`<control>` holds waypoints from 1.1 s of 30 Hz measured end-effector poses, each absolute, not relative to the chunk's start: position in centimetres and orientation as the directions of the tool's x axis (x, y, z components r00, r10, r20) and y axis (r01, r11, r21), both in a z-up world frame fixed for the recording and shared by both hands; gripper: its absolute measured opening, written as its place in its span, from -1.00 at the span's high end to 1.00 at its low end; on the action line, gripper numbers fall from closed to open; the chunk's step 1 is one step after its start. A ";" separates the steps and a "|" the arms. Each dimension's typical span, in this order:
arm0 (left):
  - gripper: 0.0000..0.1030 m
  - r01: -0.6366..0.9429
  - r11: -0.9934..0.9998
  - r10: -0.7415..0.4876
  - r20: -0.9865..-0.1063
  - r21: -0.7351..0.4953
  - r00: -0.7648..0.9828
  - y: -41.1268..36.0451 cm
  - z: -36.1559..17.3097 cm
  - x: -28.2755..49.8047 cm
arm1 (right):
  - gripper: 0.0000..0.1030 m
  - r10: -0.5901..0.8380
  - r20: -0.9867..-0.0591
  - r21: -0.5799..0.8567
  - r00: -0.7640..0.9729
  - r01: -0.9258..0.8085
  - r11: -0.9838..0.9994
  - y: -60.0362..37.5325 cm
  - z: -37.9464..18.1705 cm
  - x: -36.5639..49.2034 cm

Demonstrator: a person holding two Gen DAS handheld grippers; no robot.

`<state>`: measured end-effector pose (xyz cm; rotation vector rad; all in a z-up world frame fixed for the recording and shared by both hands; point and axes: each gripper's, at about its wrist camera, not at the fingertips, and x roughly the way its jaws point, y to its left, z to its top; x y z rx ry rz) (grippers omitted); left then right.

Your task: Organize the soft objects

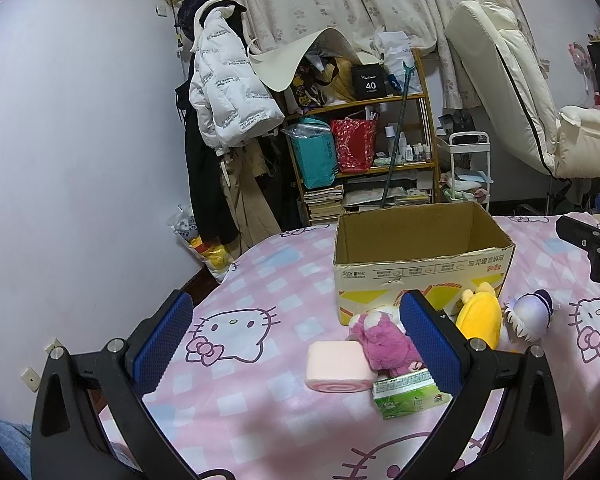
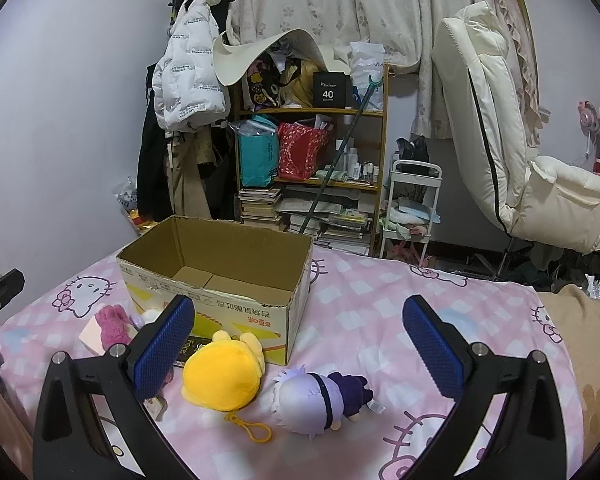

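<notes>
An open, empty cardboard box (image 1: pixel 420 264) (image 2: pixel 220 276) stands on the pink bed cover. In front of it lie a pink roll-cake cushion (image 1: pixel 336 366), a pink plush (image 1: pixel 384 340) (image 2: pixel 114 322), a green tissue pack (image 1: pixel 408 394), a yellow plush (image 1: pixel 478 316) (image 2: pixel 222 374) and a white-and-purple plush doll (image 1: pixel 528 314) (image 2: pixel 320 402). My left gripper (image 1: pixel 296 328) hovers open over the cover, the roll cushion between its fingers further ahead. My right gripper (image 2: pixel 298 332) is open above the yellow plush and the doll, holding nothing.
A pink bed cover (image 1: pixel 260 280) (image 2: pixel 364 304) with cat-face prints spreads underneath. Behind the bed stand a cluttered wooden shelf (image 1: pixel 360 140), hung coats (image 1: pixel 220 92), a white cart (image 2: pixel 412 208) and a cream recliner (image 2: pixel 520 160). A brown flowered pillow (image 2: pixel 584 360) lies at the right.
</notes>
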<state>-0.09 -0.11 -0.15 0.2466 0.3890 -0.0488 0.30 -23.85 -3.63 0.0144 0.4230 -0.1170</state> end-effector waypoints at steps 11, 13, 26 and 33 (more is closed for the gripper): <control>-0.98 0.090 0.970 0.003 -0.383 0.226 0.924 0.0 -0.1 0.0 | -1.00 -0.109 -0.409 -0.012 0.906 0.115 0.993 -23.8 -3.5 0.3; -0.98 0.090 0.970 0.004 -0.384 0.228 0.923 0.1 -0.1 0.0 | -1.00 -0.108 -0.407 -0.010 0.907 0.113 0.994 -23.8 -3.8 0.3; -0.98 0.097 0.968 0.000 -0.388 0.231 0.922 0.3 -0.2 0.2 | -1.00 -0.106 -0.408 -0.012 0.907 0.111 0.994 -23.8 -3.8 0.4; -0.98 0.096 0.969 0.000 -0.389 0.227 0.921 0.3 -0.2 0.2 | -1.00 -0.107 -0.408 -0.012 0.907 0.112 0.994 -23.8 -3.7 0.4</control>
